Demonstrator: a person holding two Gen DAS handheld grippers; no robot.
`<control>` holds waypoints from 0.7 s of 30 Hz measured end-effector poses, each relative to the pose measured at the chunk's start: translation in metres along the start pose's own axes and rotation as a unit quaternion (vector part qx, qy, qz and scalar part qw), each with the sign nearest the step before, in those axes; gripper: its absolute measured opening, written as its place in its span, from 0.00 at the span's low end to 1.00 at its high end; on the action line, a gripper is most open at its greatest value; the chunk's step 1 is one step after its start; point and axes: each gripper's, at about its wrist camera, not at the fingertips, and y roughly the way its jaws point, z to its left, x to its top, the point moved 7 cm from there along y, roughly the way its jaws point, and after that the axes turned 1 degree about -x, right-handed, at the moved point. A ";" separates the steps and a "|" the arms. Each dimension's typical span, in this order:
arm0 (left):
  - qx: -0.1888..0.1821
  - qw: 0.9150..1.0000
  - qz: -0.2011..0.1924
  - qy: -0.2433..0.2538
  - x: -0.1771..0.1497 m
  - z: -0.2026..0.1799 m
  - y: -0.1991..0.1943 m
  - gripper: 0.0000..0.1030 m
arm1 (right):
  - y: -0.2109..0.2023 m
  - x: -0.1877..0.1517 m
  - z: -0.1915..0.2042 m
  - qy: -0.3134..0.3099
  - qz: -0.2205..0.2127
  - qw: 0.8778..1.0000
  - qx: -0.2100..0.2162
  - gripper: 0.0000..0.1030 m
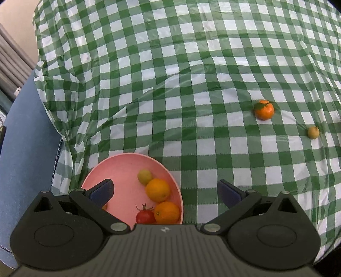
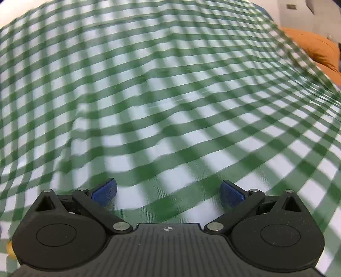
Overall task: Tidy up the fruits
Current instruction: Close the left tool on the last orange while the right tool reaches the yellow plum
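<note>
Counter under wrinkled green-white check cloth (image 1: pixel 191 74).
Blue fabric (image 1: pixel 25 149) at left edge; grey slatted surface (image 1: pixel 10 57) beyond. Orange cushion (image 2: pixel 315 49) far right, pale wall (image 2: pixel 298 17) behind.

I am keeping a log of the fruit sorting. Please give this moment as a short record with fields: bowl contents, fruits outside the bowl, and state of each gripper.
bowl: pink bowl on the checked cloth
in bowl: two oranges, a tomato, a small yellow-green fruit
outside bowl: mandarin, small tan fruit
left gripper: open, empty, above the bowl
right gripper: open, empty, view blurred
</note>
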 end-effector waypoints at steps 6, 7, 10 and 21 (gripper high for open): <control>-0.024 0.999 -0.031 0.017 0.024 -0.028 0.014 1.00 | -0.060 0.007 0.039 -0.050 -0.029 0.997 0.050 0.99; -0.034 0.998 -0.039 0.024 0.032 -0.037 0.018 1.00 | -0.068 0.000 0.057 -0.072 -0.021 0.995 0.067 0.99; -0.069 0.996 -0.044 0.035 0.054 -0.063 0.035 1.00 | -0.085 -0.034 0.119 -0.147 0.014 0.982 0.119 0.99; -0.161 0.985 -0.037 0.054 0.108 -0.131 0.102 1.00 | -0.078 -0.096 0.200 -0.273 0.041 0.940 0.199 0.99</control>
